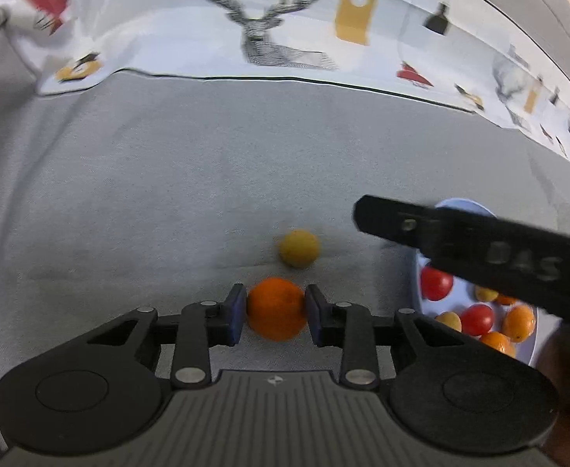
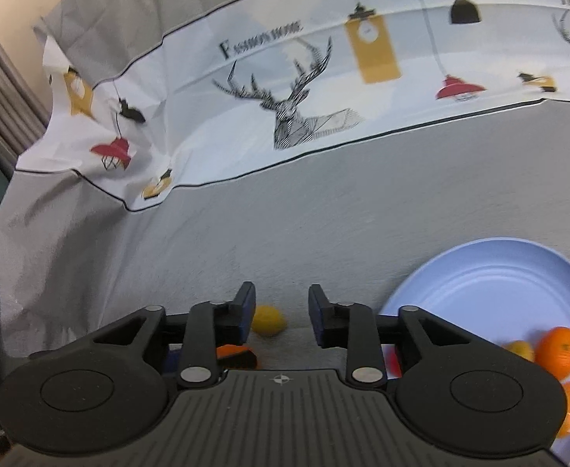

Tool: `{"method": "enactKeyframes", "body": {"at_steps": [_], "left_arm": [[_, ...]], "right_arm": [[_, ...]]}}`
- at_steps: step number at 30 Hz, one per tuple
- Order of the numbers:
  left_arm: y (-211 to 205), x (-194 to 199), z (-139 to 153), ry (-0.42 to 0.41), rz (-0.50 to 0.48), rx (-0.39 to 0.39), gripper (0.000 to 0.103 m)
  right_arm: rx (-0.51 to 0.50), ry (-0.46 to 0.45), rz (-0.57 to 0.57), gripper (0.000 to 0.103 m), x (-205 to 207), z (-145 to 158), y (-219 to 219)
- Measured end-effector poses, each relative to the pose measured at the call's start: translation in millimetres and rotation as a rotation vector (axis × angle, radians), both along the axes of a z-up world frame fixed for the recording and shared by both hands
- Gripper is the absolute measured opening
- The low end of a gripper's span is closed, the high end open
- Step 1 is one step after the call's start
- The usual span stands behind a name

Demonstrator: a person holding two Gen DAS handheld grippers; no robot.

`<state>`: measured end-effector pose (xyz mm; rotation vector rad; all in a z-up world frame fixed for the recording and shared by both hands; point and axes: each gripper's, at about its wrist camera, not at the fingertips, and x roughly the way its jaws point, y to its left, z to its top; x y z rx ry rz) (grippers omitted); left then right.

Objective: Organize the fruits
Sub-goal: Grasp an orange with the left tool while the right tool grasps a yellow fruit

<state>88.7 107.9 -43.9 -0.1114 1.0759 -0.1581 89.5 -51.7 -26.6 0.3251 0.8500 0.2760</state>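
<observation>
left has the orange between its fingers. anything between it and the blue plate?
Yes: the right gripper reaches across the blue plate in the left wrist view, above the fruit already there. The cloth between orange and plate looks bare.

The right claw [image 2: 281, 313] hangs over the grey-clothed tabletop [image 2: 324, 214], its blue-padded fingers [image 2: 246, 311] parted with nothing between them. A yellow fruit [image 2: 270, 321] lies just beyond the left finger. At four o'clock a pale blue plate [image 2: 491, 284] holds two oranges [image 2: 561, 352], a yellow fruit and something red, perhaps a tomato. A deer-printed cloth [image 2: 292, 116] lies at twelve o'clock.
</observation>
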Motion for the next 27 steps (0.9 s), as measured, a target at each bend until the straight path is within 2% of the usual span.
{"method": "enactKeyframes", "body": {"at_steps": [4,6,8,11,14,17,22,27], "left_arm": [[32.1,0.1,6.4,-0.002,0.145,0.03,0.035],[46.2,0.2,7.4,0.005,0.194,0.008,0.035],[50.0,0.1,7.2,0.008,0.191,-0.003,0.036],[46.2,0.9,8.3,-0.003,0.161,0.024,0.037],[43.3,3.2,6.5,-0.002,0.155,0.022,0.037],[39.3,7.0,1.3,0.011,0.14,0.017,0.037],[27.9,7.3,3.0,0.008,0.124,0.056,0.034],[25.2,-3.5,23.9,-0.047,0.127,0.067,0.034]], "right_arm": [[-0.009,0.036,0.037,0.037,15.3,-12.9,16.2],[-0.04,0.054,0.054,0.04,22.0,-19.8,27.1],[-0.085,0.076,0.069,0.04,26.9,-28.3,39.0],[-0.139,0.099,0.08,0.04,30.3,-39.1,51.8],[-0.154,0.102,0.074,0.028,32.1,-43.2,55.3],[-0.172,0.088,0.072,0.028,30.3,-42.2,53.3],[-0.15,0.045,0.054,0.028,21.2,-29.5,41.1],[-0.129,-0.033,0.05,0.028,-1.3,-3.2,23.8]]}}
